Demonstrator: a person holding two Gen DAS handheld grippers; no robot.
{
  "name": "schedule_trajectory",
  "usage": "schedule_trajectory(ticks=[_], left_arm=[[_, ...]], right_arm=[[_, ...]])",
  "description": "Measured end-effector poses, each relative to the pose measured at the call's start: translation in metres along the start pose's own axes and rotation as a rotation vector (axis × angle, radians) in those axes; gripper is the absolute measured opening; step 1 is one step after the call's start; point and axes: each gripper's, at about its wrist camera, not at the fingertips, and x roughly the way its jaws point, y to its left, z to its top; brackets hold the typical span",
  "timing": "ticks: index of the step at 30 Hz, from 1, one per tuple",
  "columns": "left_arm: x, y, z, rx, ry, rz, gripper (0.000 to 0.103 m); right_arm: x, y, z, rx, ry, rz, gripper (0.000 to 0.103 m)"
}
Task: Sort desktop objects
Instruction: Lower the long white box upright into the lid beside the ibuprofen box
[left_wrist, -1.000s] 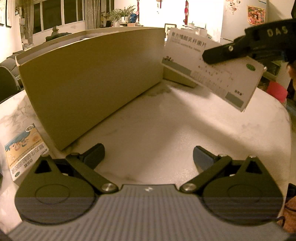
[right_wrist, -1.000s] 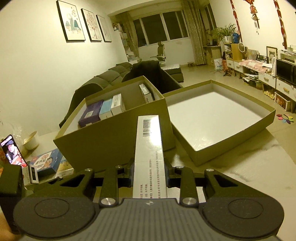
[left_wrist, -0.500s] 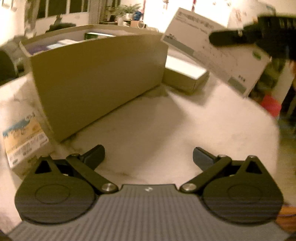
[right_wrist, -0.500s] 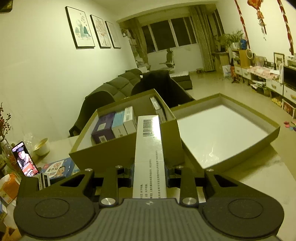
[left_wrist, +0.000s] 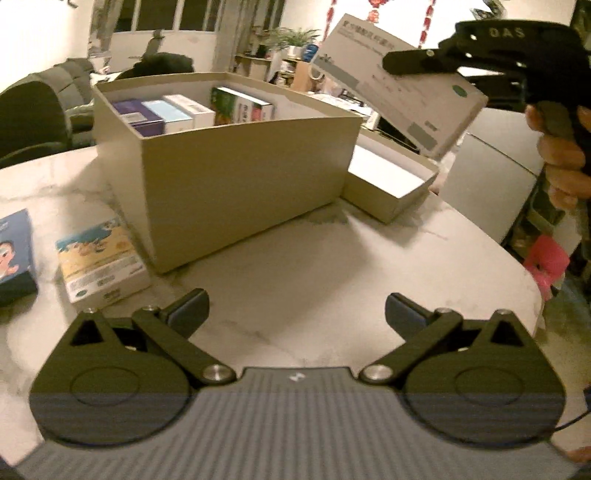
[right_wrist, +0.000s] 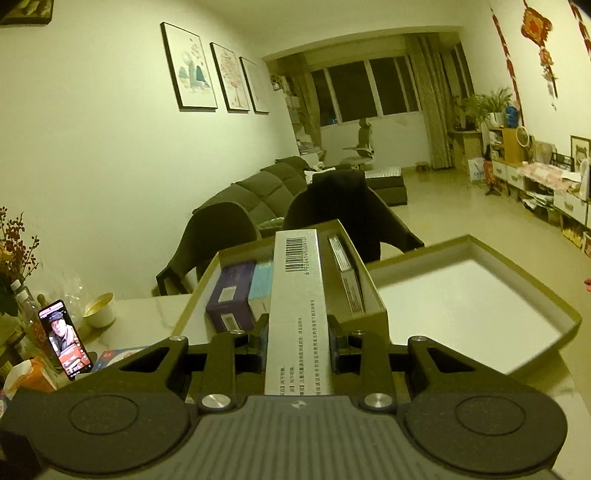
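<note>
Standing by the round marble-patterned table (left_wrist: 332, 280), I saw a deep, matte beige cardboard box (left_wrist: 243, 184) with straight walls and, touching its right side, its shallow lid (left_wrist: 391, 192) lying open side up with a smooth white inside. Several small cartons stood on edge in the box: a purple one (left_wrist: 138, 116), a pale blue one (left_wrist: 168, 114), a white one (left_wrist: 190, 109) and a green-printed one (left_wrist: 240, 107).

The right gripper (right_wrist: 297, 341) was clamped on a long, flat white medicine carton (right_wrist: 297, 295), its pads pressing the two broad faces near one end. The carton's long axis ran forward along the fingers, barcode end farthest out, held in the air over the near wall of the box; in the left wrist view it (left_wrist: 399, 85) slanted, the far end higher. Bare fingers (left_wrist: 561, 155) wrapped the black handle.

The left gripper (left_wrist: 295, 314) hovered over bare tabletop with its jaws spread wide and nothing between them. Beside the box lay a glossy cartoon-printed carton (left_wrist: 101, 258) and a dark blue box (left_wrist: 14, 254).
</note>
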Motion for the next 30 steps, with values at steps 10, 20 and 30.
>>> schedule_trajectory(ticks=[10,20,30], left_arm=[[-0.019,0.005,-0.002,-0.094,-0.02,0.064,0.103],[-0.028,0.007,-0.005,-0.109,-0.033,0.056,0.103],[-0.034,0.01,-0.004,-0.111,-0.046,0.075,0.103]], right_arm=[[0.051,-0.002,0.04,0.026,0.044,0.05,0.032],[0.131,0.001,0.069,-0.013,0.142,-0.001,0.032],[0.213,-0.005,0.078,-0.014,0.256,-0.036,0.032]])
